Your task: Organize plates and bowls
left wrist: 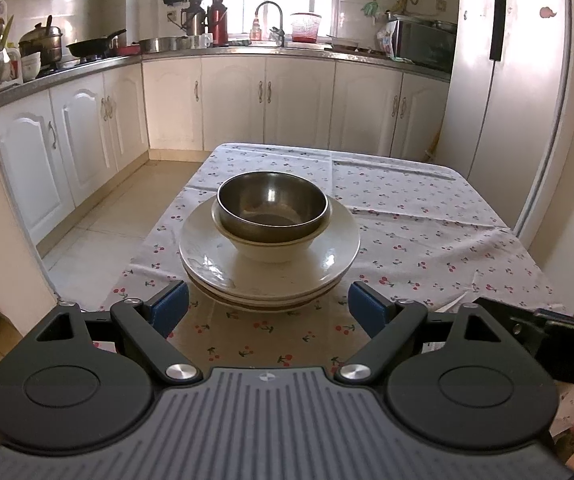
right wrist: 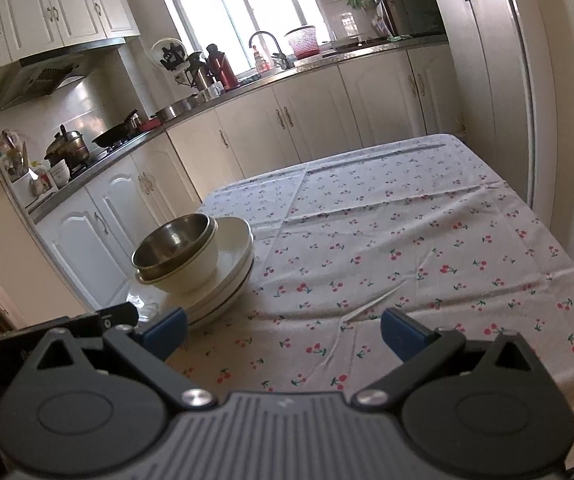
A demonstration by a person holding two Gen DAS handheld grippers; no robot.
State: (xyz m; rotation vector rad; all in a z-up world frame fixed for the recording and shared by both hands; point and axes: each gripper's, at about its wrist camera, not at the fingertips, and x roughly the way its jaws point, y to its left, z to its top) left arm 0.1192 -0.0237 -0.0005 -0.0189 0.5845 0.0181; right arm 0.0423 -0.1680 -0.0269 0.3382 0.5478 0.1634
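A steel bowl (left wrist: 273, 204) is nested in a cream bowl (left wrist: 271, 250), and both stand on a stack of cream plates (left wrist: 215, 254) on the cherry-print tablecloth (left wrist: 427, 236). My left gripper (left wrist: 267, 306) is open, low over the cloth just in front of the stack, holding nothing. In the right wrist view the steel bowl (right wrist: 173, 246), cream bowl (right wrist: 195, 276) and plates (right wrist: 235, 256) sit at the left. My right gripper (right wrist: 283, 332) is open and empty, to the right of the stack.
The table's left edge (left wrist: 159, 224) drops to a tiled floor (left wrist: 107, 220). White cabinets (left wrist: 231, 100) and a worktop with pots, flasks and a sink run along the back. A tall fridge (left wrist: 503, 80) stands at the right. Cloth (right wrist: 407, 240) stretches right of the stack.
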